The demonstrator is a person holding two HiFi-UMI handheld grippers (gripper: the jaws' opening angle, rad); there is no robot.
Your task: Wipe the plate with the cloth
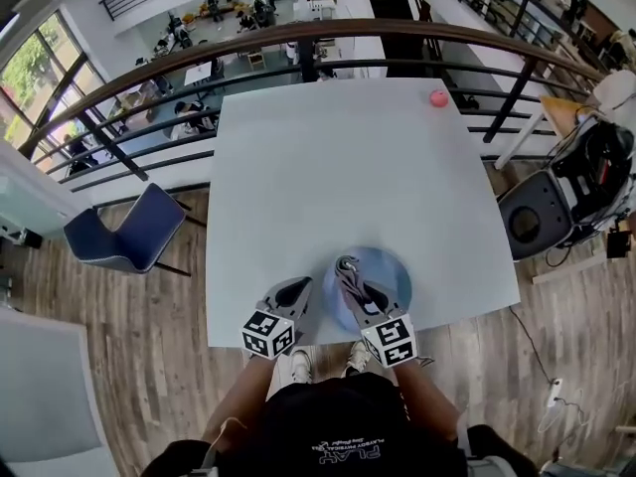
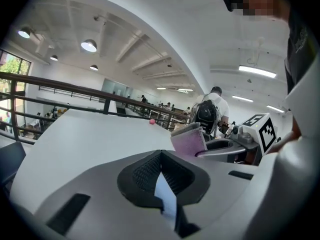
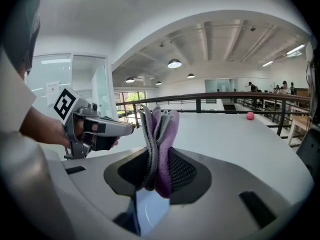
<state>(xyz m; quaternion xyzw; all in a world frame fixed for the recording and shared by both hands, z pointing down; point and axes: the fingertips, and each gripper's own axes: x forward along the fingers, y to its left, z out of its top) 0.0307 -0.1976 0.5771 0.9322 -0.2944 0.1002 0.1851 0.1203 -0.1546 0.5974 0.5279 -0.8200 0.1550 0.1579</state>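
A round blue plate [image 1: 391, 266] lies on the white table [image 1: 348, 167] near its front edge. My right gripper [image 1: 350, 272] hangs over the plate's left half, shut on a folded purple and grey cloth [image 1: 347, 263]. In the right gripper view the cloth [image 3: 160, 126] stands upright between the pads [image 3: 182, 171]. My left gripper [image 1: 301, 288] is just left of the plate, with its jaws shut and nothing between the tips [image 2: 160, 156]. In the left gripper view the cloth [image 2: 189, 140] and the right gripper [image 2: 202, 151] appear at the right. The left gripper [image 3: 131, 129] shows at the left in the right gripper view.
A small pink ball [image 1: 438, 97] rests at the table's far right corner. A curved railing [image 1: 298, 38] runs behind the table. A blue chair [image 1: 134, 232] stands on the left, and a chair with a black bag [image 1: 596, 167] on the right.
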